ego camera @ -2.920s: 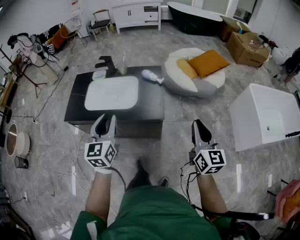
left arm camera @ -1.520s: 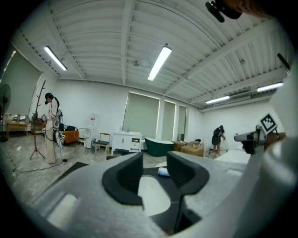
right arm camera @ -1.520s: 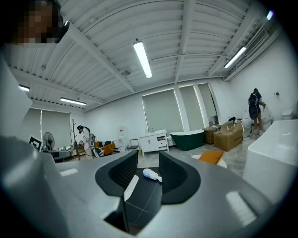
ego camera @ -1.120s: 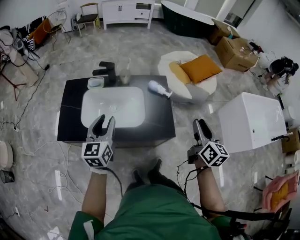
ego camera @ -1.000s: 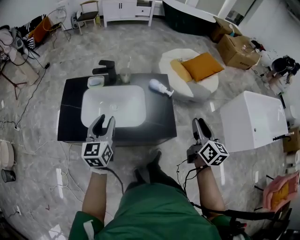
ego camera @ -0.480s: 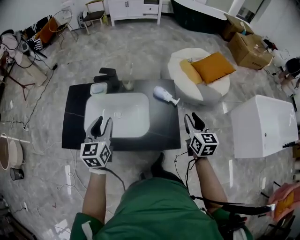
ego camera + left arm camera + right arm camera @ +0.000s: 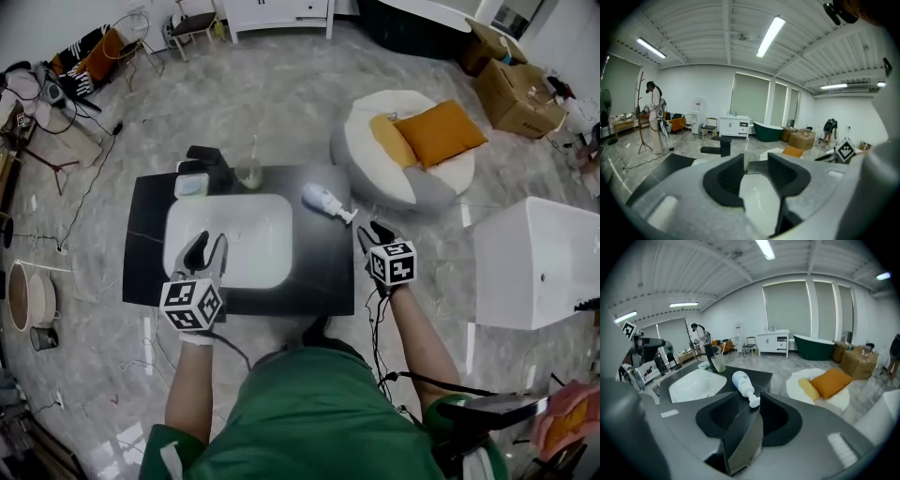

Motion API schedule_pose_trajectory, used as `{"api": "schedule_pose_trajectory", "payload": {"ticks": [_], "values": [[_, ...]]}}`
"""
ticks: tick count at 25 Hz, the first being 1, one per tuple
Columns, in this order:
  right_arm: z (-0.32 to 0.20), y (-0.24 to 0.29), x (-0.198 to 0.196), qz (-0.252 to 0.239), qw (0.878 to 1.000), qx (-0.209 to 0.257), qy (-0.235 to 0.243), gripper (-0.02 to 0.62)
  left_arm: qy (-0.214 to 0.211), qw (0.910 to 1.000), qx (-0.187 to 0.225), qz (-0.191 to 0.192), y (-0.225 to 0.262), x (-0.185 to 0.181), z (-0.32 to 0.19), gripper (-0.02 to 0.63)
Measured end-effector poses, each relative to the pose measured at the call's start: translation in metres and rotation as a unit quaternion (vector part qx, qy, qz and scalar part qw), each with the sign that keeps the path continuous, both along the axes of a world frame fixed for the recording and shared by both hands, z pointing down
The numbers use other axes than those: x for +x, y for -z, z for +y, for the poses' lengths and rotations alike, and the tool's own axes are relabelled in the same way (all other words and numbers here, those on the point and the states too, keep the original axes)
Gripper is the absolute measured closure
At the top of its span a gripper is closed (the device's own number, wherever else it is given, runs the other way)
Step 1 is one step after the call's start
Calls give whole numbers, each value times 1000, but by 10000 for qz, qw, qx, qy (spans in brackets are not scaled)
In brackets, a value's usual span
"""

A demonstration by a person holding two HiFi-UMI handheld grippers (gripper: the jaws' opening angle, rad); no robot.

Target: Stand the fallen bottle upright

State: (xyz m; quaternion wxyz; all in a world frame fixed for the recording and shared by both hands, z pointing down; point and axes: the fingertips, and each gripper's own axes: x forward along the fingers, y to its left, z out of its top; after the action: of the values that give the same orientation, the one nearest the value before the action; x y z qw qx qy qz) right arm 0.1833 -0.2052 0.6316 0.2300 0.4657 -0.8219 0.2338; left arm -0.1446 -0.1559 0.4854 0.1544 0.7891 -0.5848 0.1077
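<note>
Both empty: right tongs [image 7: 750, 400] half-open, lined up on the pump end of the fallen bottle [image 7: 741, 383]; reach past it, clamp the wide body, pivot upright on the surface [image 7: 317, 267]; left tongs [image 7: 756, 161] parted, idle.

Counter [image 7: 319, 272]: one, black. Standing or lying on it:
- one white basin [image 7: 230, 239]
- one black faucet [image 7: 204, 156]
- one soap dish [image 7: 191, 185]
- one cup [image 7: 248, 174]
- one bottle [image 7: 323, 199]

Grippers: two, the left gripper [image 7: 207, 244] and the right gripper [image 7: 372, 232].

On the floor:
- one round pouf [image 7: 422, 183] bearing two cushions, an orange cushion [image 7: 441, 131] and a yellow cushion [image 7: 392, 141]
- two bathtubs, a white bathtub [image 7: 539, 262] and a dark bathtub [image 7: 422, 17]
- two cardboard boxes, the larger box [image 7: 518, 98] and the smaller box [image 7: 487, 37]
</note>
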Motion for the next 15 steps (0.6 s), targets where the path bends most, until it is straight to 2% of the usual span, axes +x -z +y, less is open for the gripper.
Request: {"api": "schedule_pose_trajectory", "payload": {"ticks": [4, 8, 12, 15], "values": [[-21, -32, 3, -451, 9979, -455, 44, 469, 77, 9998, -185, -14, -4, 10, -10, 451], [-38, -55, -3, -871, 9931, -765, 149, 398, 82, 9993, -353, -40, -10, 18, -17, 456], [-51, -81, -8, -1008, 9903, -937, 214, 353, 54, 9991, -428, -43, -17, 17, -24, 459], [-60, -96, -15, -1033, 9890, -1002, 350, 347, 12, 9987, -512, -79, -26, 12, -33, 463]]}}
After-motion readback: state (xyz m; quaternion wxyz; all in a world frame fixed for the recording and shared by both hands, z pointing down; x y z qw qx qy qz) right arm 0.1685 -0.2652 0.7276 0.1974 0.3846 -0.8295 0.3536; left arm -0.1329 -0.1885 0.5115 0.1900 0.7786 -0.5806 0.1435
